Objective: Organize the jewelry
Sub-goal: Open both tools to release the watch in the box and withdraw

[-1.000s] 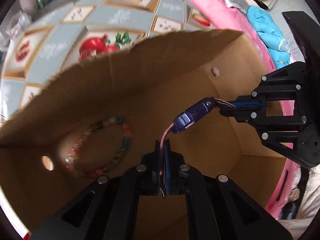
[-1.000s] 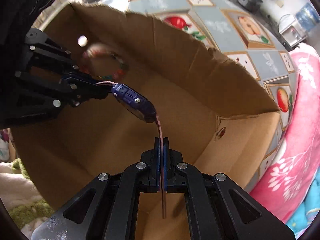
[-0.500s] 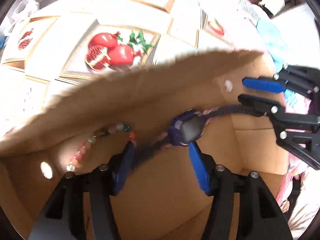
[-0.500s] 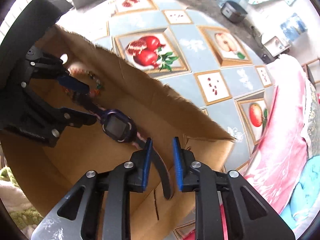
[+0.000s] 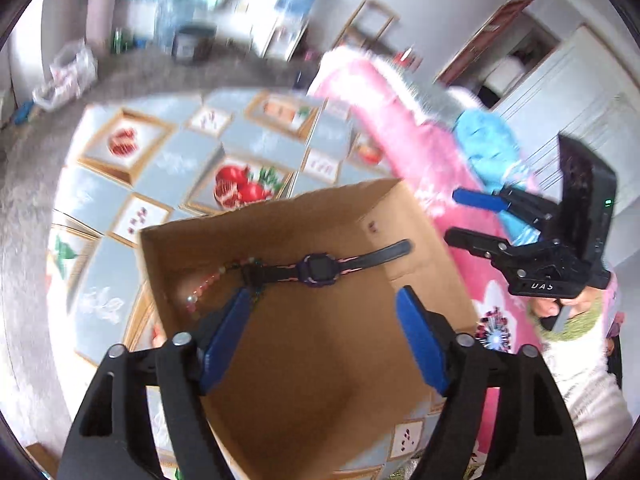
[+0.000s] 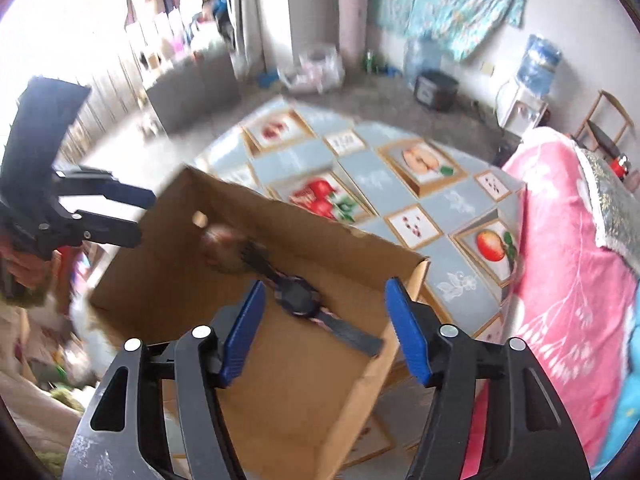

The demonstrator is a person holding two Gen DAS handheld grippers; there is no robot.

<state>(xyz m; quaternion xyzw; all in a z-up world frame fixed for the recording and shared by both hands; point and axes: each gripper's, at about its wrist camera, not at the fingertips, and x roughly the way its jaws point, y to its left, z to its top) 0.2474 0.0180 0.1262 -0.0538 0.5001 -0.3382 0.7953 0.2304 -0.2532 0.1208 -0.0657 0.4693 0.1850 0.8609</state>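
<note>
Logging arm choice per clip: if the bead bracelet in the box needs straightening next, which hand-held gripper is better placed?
Left, probably. The left hand-held gripper hangs open above the box, bead bracelet beside its left finger. The right hand-held gripper, also open, sits toward the opposite wall.

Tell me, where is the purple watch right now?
The purple watch lies flat inside the cardboard box, stretched along its far wall, its left strap end beside the bead bracelet. Neither gripper holds it.

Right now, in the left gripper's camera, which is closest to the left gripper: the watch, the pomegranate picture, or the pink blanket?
From the left gripper:
1. Watch, lying in the box just ahead.
2. Pomegranate picture, on the mat beyond the box's far wall.
3. Pink blanket, farther back on the right.
</note>
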